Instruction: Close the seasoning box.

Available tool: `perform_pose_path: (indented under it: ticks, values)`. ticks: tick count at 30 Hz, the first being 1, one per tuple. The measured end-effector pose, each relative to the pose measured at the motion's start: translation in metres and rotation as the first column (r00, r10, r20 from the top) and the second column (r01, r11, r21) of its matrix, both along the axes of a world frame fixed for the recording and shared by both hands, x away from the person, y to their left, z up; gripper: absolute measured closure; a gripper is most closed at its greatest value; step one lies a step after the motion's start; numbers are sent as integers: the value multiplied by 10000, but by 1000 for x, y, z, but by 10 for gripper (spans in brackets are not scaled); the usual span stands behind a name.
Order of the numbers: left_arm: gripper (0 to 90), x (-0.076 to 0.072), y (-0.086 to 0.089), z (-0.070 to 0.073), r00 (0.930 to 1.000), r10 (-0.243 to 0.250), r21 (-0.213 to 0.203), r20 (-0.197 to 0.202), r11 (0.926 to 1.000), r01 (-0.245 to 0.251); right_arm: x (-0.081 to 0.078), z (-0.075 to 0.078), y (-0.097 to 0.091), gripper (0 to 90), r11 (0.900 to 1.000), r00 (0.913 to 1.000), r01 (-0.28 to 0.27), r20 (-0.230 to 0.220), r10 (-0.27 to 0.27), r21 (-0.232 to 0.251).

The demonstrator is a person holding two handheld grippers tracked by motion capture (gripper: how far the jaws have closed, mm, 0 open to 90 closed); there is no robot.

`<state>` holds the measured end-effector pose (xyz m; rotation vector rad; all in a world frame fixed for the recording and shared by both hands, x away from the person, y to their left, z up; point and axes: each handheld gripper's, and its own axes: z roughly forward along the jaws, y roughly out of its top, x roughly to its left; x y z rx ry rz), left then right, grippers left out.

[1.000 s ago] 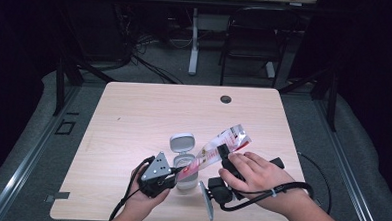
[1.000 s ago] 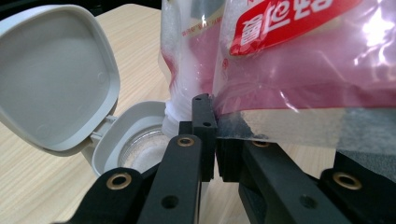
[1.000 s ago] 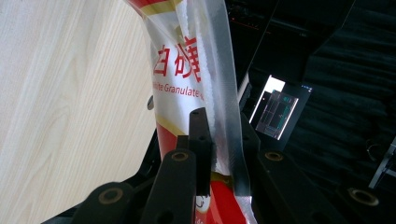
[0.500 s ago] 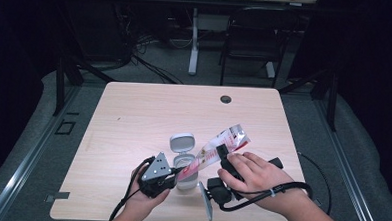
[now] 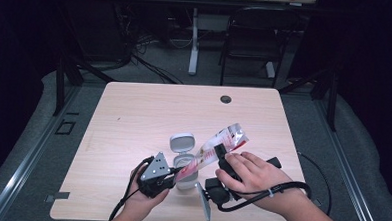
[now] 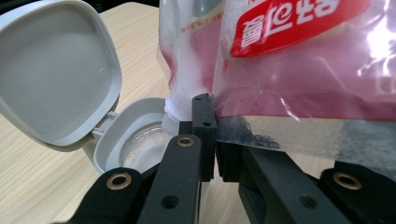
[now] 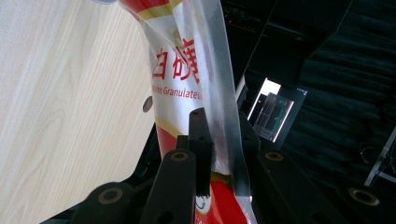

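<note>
Lying open at the left of the left gripper view, the grey hinged lid (image 6: 56, 74) is tilting back from its small grey container (image 6: 135, 135), which is standing on the tabletop (image 5: 133, 118) with white grains showing inside. The left gripper (image 5: 173, 175) is pinching the lower edge of the sugar bag (image 5: 217, 146) between its fingers (image 6: 204, 135), which are pressed nearly together on the clear plastic, just beside the container's mouth. A white stream is running from the bag's low corner down to that mouth. The bag, clear with red print, is slanting up and to the right above the container. Farther right, the right gripper (image 7: 219, 154) is gripping the bag's upper part, its fingers (image 7: 200, 144) closing on a fold of the film. The person's right hand (image 5: 251, 175) is resting over that gripper near the tabletop's front edge.
</note>
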<state>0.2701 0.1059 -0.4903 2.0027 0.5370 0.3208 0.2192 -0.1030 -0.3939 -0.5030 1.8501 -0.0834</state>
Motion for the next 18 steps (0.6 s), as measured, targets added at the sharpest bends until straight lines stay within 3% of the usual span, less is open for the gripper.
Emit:
perform_pose_path:
  ticks: [18]
  values:
    - [882, 0, 2, 3, 10000, -38, -36, -17, 10000, 38, -1, 4, 2, 819, 10000, 10000, -6, 80, 7, -67]
